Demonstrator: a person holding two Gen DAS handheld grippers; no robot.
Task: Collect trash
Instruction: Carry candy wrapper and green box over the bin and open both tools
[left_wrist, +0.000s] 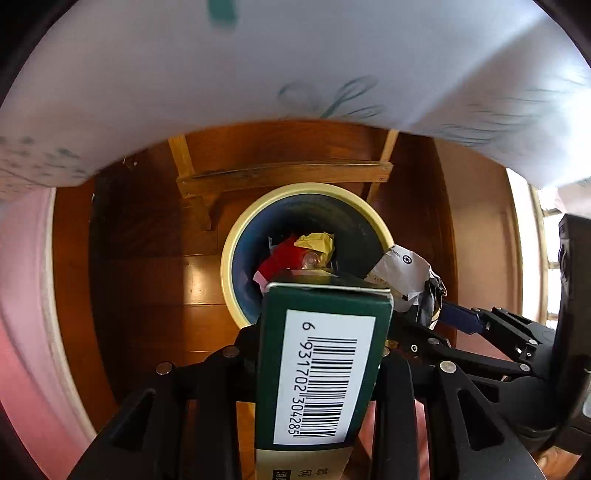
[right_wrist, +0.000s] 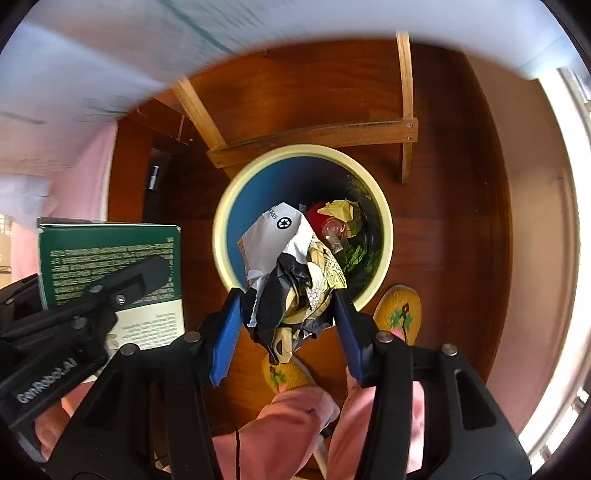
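Wood floor (right_wrist: 461, 240); bin (right_wrist: 221, 236) below both loaded tools.

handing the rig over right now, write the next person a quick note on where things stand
Left claw: shut on the green box, held above the floor beside the bin, by its near rim.
Right claw: shut on a crumpled wrapper, white, black and cream, hanging over the near rim of the bin.
Bin: round, cream rim, blue inside, standing on the wooden floor. Already in it: red scrap, yellow crumpled paper, clear plastic piece, green leafy bits.
Done: both items picked up and brought to the bin.
Left: open the right claw to drop the wrapper, then move the box over the opening and release. Any other trash is out of view.
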